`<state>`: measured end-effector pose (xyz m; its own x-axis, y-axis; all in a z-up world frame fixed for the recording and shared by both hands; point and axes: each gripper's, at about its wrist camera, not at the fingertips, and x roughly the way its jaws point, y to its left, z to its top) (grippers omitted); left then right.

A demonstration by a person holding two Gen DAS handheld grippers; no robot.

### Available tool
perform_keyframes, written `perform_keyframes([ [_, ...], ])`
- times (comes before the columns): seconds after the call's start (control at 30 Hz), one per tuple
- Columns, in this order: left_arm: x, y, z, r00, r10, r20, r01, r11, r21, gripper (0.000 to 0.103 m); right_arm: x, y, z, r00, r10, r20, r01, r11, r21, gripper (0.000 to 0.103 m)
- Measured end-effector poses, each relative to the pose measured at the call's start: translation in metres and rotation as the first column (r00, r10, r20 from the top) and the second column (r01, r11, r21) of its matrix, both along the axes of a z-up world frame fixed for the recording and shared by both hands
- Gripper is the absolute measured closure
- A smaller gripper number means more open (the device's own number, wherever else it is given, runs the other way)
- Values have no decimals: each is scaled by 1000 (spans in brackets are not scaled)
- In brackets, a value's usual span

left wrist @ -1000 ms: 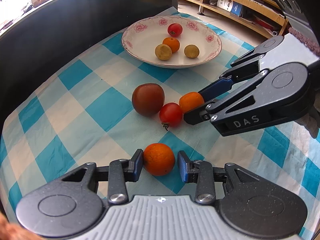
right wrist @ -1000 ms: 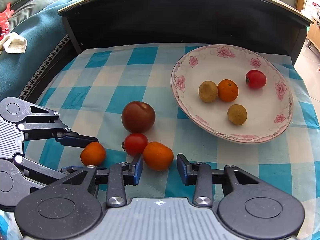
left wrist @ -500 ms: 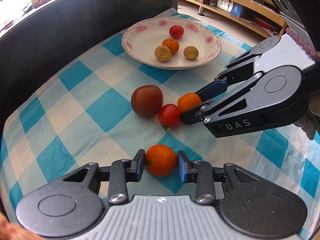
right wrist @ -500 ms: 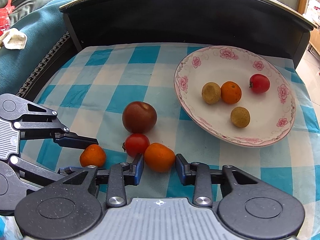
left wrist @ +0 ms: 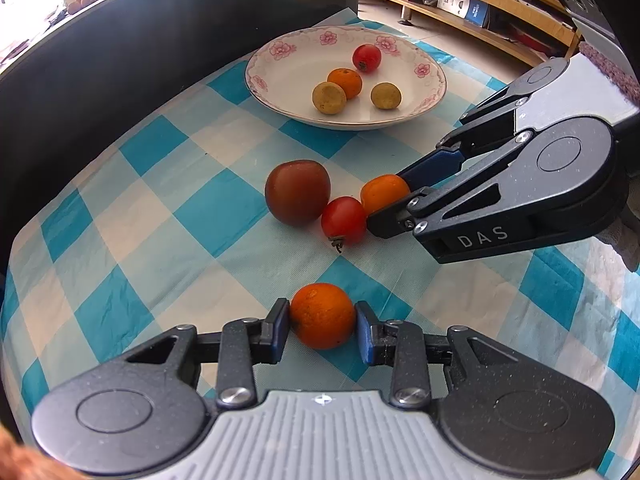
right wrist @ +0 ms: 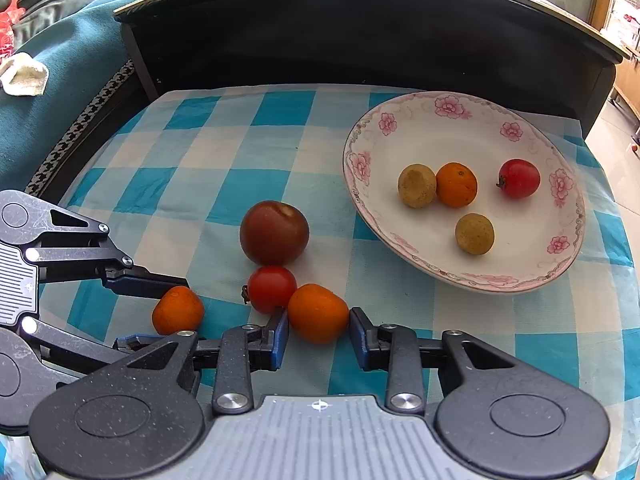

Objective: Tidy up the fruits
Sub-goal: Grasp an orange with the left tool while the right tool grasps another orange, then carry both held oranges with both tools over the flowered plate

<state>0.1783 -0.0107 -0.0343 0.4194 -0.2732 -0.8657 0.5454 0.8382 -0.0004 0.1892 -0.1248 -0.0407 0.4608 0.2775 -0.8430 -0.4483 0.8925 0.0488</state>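
My left gripper is shut on a small orange that rests on the checked cloth; it also shows in the right wrist view. My right gripper is shut on a second small orange, seen in the left wrist view touching a red cherry tomato. A large dark red-brown fruit sits just behind the tomato. A flowered white plate holds an orange, a red tomato and two tan fruits.
A blue-and-white checked cloth covers the table. A black raised edge runs behind it. A teal sofa lies to the left in the right wrist view; wooden shelves stand beyond the plate in the left wrist view.
Both grippers have closed inward onto their oranges: the gaps beside each orange a second ago are gone. The fruits on the cloth have stayed where they were.
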Motion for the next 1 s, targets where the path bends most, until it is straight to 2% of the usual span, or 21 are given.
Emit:
perform_keyframes([
  [0.77,-7,-6,-2,999,-39,3,39,999,-7,62,-11,-7,3,1000,7,16,-5,997,-78,76],
  [1.0,-6,-7,-4,999,-41,-2,41,999,-13,62,-15,-9,0,1000,4,12,-4,997,-73,74],
])
